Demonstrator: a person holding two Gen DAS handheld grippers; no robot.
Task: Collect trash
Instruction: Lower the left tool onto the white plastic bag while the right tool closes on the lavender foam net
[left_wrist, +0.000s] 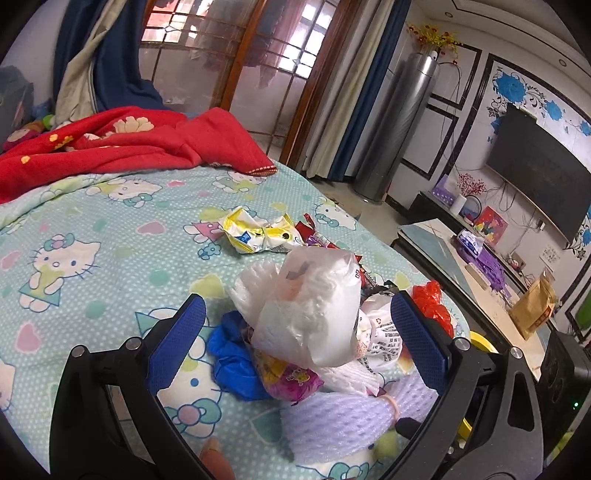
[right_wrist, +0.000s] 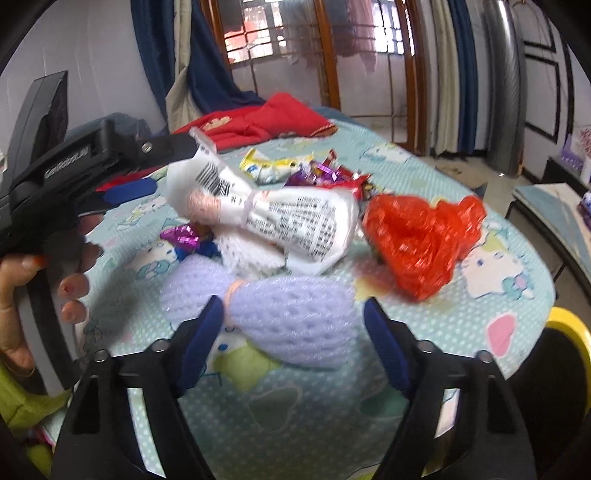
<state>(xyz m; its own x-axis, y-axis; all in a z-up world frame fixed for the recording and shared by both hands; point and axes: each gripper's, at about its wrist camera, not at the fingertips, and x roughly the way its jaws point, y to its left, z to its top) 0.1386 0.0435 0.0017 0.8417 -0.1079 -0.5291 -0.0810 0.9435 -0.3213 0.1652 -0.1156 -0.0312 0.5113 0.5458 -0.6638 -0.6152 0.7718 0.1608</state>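
A heap of trash lies on the Hello Kitty bedsheet (left_wrist: 74, 229). In the left wrist view my left gripper (left_wrist: 295, 317) is open, its blue pads on either side of a white plastic bag (left_wrist: 314, 310). A blue bag (left_wrist: 232, 354), a purple foam net (left_wrist: 340, 421), a red bag (left_wrist: 432, 302) and a yellow wrapper (left_wrist: 258, 232) lie around it. In the right wrist view my right gripper (right_wrist: 293, 325) is open, its pads flanking the purple foam net (right_wrist: 291, 317). Beyond it are a white printed wrapper (right_wrist: 295, 218) and the red bag (right_wrist: 417, 236).
A red blanket (left_wrist: 122, 147) lies at the far end of the bed. A yellow-rimmed bin (right_wrist: 565, 354) stands at the bed's right edge. A low table (left_wrist: 480, 288) and a TV (left_wrist: 539, 170) are to the right. The left gripper's body (right_wrist: 74, 166) crosses the right view.
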